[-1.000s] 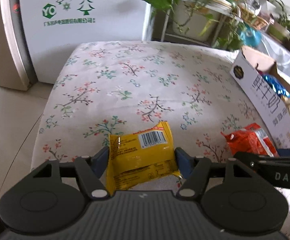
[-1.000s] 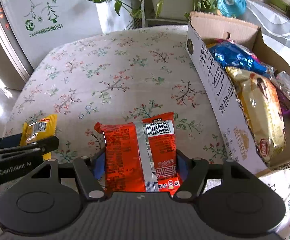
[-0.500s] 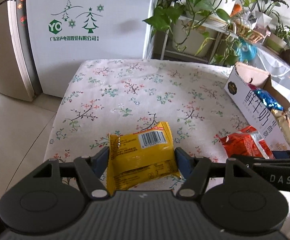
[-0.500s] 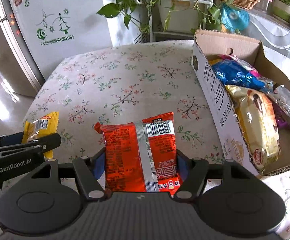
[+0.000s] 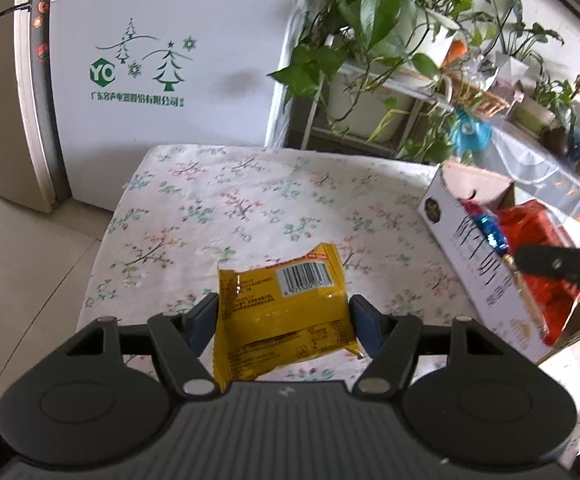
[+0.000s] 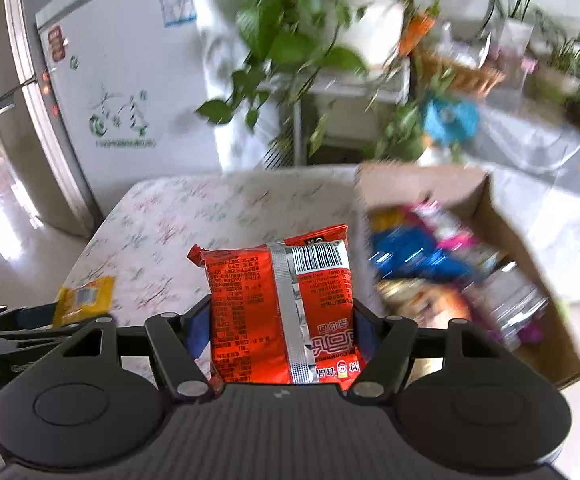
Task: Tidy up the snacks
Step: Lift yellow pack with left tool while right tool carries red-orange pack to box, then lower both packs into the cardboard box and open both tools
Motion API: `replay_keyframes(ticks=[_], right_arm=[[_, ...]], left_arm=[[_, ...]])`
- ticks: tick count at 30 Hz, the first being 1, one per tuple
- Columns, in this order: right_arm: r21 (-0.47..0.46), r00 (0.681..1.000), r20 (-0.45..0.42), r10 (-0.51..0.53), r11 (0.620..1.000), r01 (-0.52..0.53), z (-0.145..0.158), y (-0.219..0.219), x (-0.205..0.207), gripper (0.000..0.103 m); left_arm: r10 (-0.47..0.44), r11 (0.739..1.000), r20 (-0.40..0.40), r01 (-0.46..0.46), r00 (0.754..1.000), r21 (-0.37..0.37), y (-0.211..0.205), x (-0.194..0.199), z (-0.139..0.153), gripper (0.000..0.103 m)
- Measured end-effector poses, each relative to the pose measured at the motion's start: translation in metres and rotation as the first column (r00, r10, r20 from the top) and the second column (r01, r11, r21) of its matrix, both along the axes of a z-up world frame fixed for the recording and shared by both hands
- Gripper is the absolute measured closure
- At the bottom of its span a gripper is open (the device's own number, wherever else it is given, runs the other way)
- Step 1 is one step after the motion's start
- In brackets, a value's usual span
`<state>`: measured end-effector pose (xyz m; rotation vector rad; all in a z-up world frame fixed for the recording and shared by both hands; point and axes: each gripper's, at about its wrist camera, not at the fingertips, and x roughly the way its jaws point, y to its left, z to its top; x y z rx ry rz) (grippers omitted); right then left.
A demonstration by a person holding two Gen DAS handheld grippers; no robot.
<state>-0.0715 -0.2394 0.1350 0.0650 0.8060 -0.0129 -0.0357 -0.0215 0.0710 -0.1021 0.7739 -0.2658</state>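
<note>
Left wrist cam sits just behind the left gripper (image 5: 284, 314), raised above the floral tablecloth (image 5: 250, 208), looking forward and down toward the white fridge (image 5: 162, 60) and plant shelf (image 5: 389, 92); cardboard box (image 5: 473, 264) at right edge. Right wrist cam sits behind the right gripper (image 6: 282, 320), same heading, close over the box (image 6: 501, 216), blurred. Both share tablecloth, fridge, plants, box; each catches the other gripper at its side.

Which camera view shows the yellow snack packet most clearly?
The left wrist view: the yellow snack packet sits sharp and large in the left claw, barcode visible. In the right wrist view it is small, blurred and partly hidden at the left edge.
</note>
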Motion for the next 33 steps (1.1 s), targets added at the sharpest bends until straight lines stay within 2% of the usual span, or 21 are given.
replay_keyframes(ticks=[9, 16, 24, 29, 33], right_arm=[[0.003, 0.999, 0.023, -0.038, 0.999, 0.038, 0.012, -0.042, -0.006, 0.029], [0.066, 0.991, 0.028, -0.129, 0.99, 0.127, 0.013, -0.07, 0.006, 0.029], [0.169, 0.938, 0.067, -0.341, 0.93, 0.326, 0.025, -0.114, -0.003, 0.029], [0.259, 0.888, 0.071, -0.453, 0.869, 0.423, 0.027, -0.141, -0.016, 0.029], [0.298, 0.861, 0.05, -0.506, 0.83, 0.471, 0.023, -0.154, -0.022, 0.029]], left_arm=[[-0.02, 0.999, 0.025, 0.021, 0.999, -0.05, -0.028, 0.006, 0.028, 0.034], [-0.044, 0.996, 0.035, 0.046, 0.998, -0.081, -0.065, 0.018, 0.044, 0.034], [-0.093, 0.988, 0.074, 0.102, 0.993, -0.119, -0.111, 0.03, 0.069, 0.034], [-0.139, 0.979, 0.089, 0.151, 0.986, -0.138, -0.142, 0.034, 0.079, 0.034], [-0.179, 0.972, 0.101, 0.191, 0.979, -0.134, -0.168, 0.037, 0.085, 0.034]])
